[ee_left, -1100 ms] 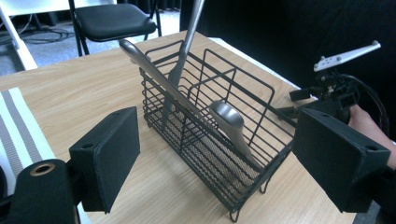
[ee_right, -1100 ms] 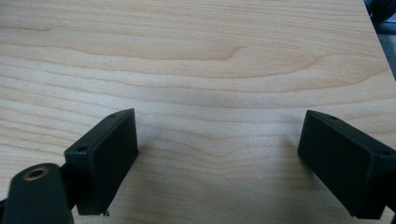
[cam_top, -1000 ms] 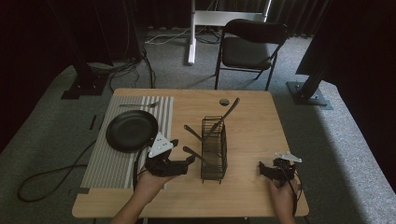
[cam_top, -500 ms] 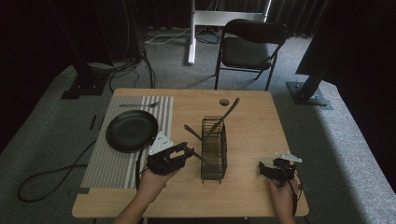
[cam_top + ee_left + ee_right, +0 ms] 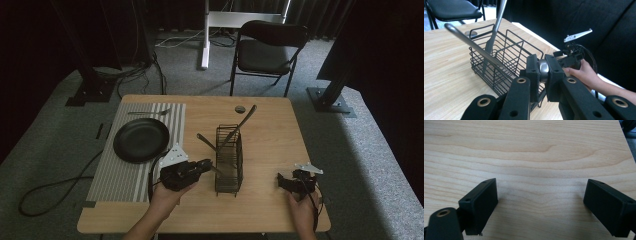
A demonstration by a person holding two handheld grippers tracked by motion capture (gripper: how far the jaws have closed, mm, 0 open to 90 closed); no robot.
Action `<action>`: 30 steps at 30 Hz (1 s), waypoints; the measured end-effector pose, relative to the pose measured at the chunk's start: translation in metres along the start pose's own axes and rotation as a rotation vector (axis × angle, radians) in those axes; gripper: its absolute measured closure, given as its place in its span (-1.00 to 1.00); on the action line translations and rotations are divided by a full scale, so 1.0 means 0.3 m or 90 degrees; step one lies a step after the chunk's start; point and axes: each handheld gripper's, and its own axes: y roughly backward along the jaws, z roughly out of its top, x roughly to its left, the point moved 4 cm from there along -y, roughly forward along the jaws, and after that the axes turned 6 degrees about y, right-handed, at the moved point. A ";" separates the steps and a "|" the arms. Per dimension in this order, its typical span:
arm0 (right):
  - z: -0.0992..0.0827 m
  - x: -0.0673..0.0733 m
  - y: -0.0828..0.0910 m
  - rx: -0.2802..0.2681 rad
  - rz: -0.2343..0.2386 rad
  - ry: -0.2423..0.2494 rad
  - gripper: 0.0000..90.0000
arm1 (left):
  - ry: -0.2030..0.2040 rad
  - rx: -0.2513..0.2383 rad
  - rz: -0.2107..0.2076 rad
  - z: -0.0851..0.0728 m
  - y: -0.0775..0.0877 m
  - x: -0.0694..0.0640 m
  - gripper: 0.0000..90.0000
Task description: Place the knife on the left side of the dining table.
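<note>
Room: dark curtains on all sides; grey carpet; black folding chair [image 5: 270, 47] beyond the far edge of the table; cables on the floor at left
Surface: light wooden table [image 5: 270, 130]; striped grey placemat [image 5: 130, 170] along its left side
Placemat items: black plate [image 5: 141, 140] on the mat; a piece of cutlery [image 5: 149, 112] lying across the mat's far end
Basket: black wire basket [image 5: 229, 160] upright near the table's middle; one long metal utensil [image 5: 241, 125] stands in it and leans to the far right; a small round object [image 5: 240, 108] lies on the wood beyond it
Left gripper: left gripper [image 5: 202, 165] just left of the basket, held by the left hand [image 5: 167, 197]; in the left gripper view its jaws are closed on the rounded end of a metal handle [image 5: 474, 46], which runs up and away over the basket's near rim [image 5: 506, 53]
Right gripper: right gripper [image 5: 282, 182] near the table's near right corner, held by the right hand [image 5: 300, 205]; in the right gripper view its jaws stand wide apart over bare wood, gripping nothing
Writing: no brand, label or text can be read
</note>
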 end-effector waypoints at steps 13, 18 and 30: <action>0.000 0.000 0.000 0.000 0.000 0.000 -0.75 | -0.010 -0.015 0.006 0.037 -0.027 -0.013 0.87; 0.000 0.000 0.000 0.000 0.000 0.000 -0.75 | -0.021 -0.022 0.005 0.057 -0.029 -0.014 0.87; 0.000 0.000 0.000 0.000 0.000 0.000 -0.75 | -0.045 -0.034 -0.012 0.119 -0.008 -0.039 0.87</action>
